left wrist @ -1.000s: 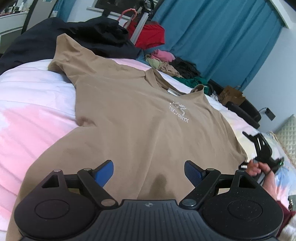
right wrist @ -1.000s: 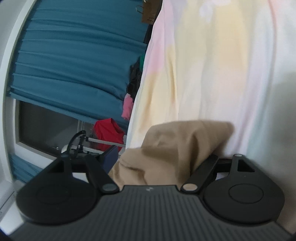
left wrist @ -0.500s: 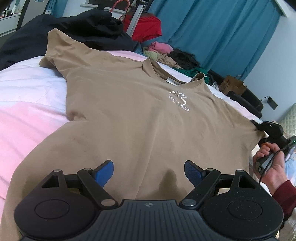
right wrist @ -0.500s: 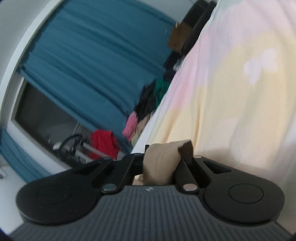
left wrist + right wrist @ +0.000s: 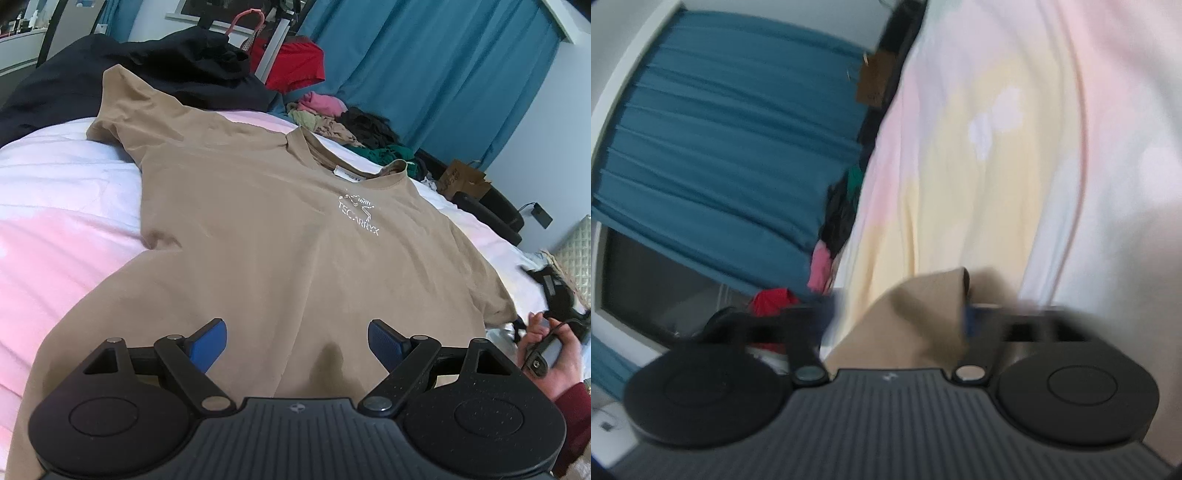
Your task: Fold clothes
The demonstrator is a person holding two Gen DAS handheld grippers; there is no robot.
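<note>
The change is on my right side. Half a second ago the right gripper had its jaws pinched on a bunched sleeve end of the tan t-shirt; now the jaws stand apart, though that view is smeared by motion, and the sleeve cloth lies loose between them rather than held. I read that as the sleeve having just been let go after a tug outward.

The shirt itself lies face up on the bed, logo showing, collar toward the blue curtain and hem nearest my left gripper. Compared with a second ago, the sleeve on the side away from the black garment looks flatter.

My left jaws are wide apart, hovering over the hem and gripping nothing.

My judgement: spreading is about finished, and the first real fold has not yet begun.
</note>
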